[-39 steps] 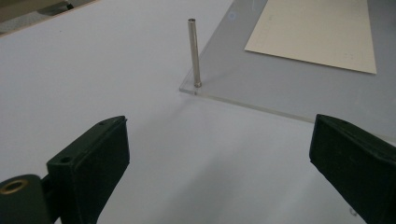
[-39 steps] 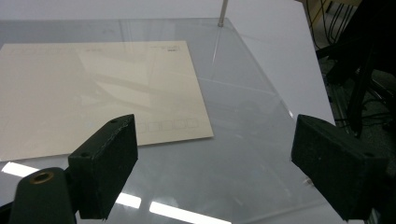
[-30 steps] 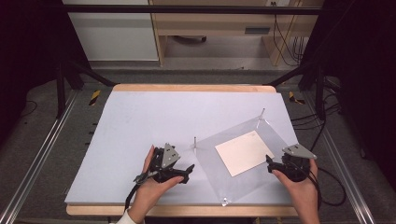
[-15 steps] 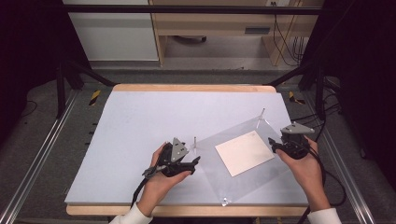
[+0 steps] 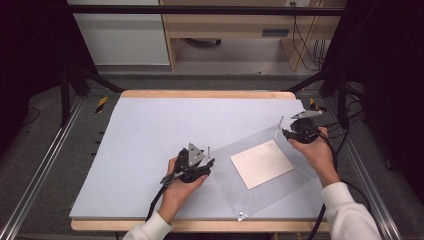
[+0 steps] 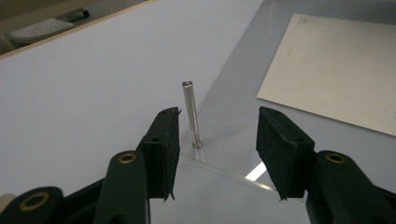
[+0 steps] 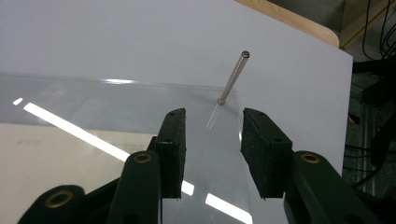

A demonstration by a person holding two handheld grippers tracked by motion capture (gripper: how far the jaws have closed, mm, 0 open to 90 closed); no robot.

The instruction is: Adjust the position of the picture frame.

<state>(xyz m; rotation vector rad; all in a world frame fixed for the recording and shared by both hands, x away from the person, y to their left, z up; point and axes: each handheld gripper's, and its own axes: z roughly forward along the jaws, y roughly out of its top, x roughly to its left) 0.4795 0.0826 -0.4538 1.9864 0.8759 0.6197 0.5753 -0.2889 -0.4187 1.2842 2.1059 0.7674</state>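
Pale blue tabletop (image 5: 150,135) carries your clear acrylic sheet (image 5: 260,195) with a cream card (image 5: 261,163). Your left hand-held gripper (image 6: 217,140) gapes wide before one upright metal post (image 6: 190,112); your right hand-held gripper (image 7: 212,144) gapes before another metal post (image 7: 233,77).

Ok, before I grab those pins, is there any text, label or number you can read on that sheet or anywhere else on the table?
None can be read.
Cream rectangular paper sheet under the clear acrylic plate: faint printed lines and marks near its edge, too small and pale to read.
Thin upright metal pins, black gripper jaws and pale blue table: no text shows.
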